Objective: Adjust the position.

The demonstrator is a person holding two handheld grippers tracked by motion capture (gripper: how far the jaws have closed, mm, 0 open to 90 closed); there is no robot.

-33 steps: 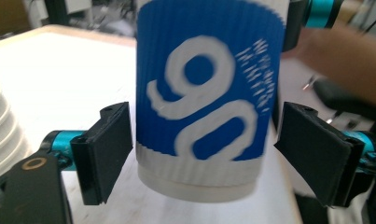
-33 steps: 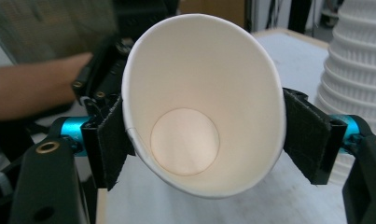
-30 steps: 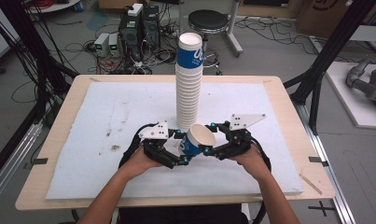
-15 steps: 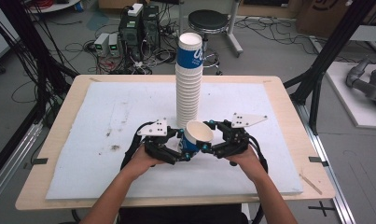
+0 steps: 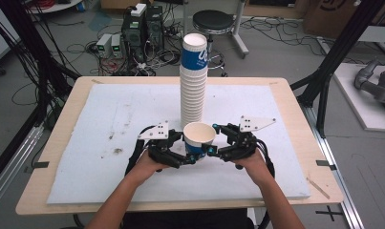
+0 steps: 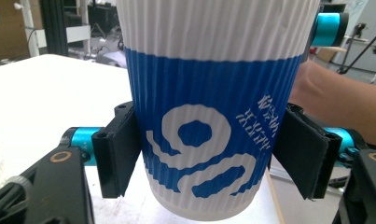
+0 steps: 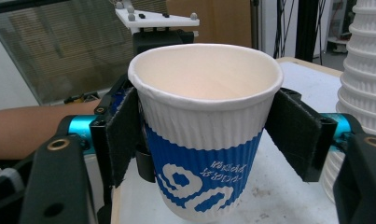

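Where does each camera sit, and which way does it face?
High view: above the person's side, facing forward and down on the table; both forearms, the left gripper and right gripper flank a paper cup before the cup stack.
Left gripper view: rides the left gripper, facing the cup's side; its jaws have just closed onto it.
Right gripper view: rides the right gripper, facing the cup; pads clamp its sides.
Shared: the same blue and white cup.

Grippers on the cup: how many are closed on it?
2. The left gripper clamps the cup from its left, the right gripper from its right.
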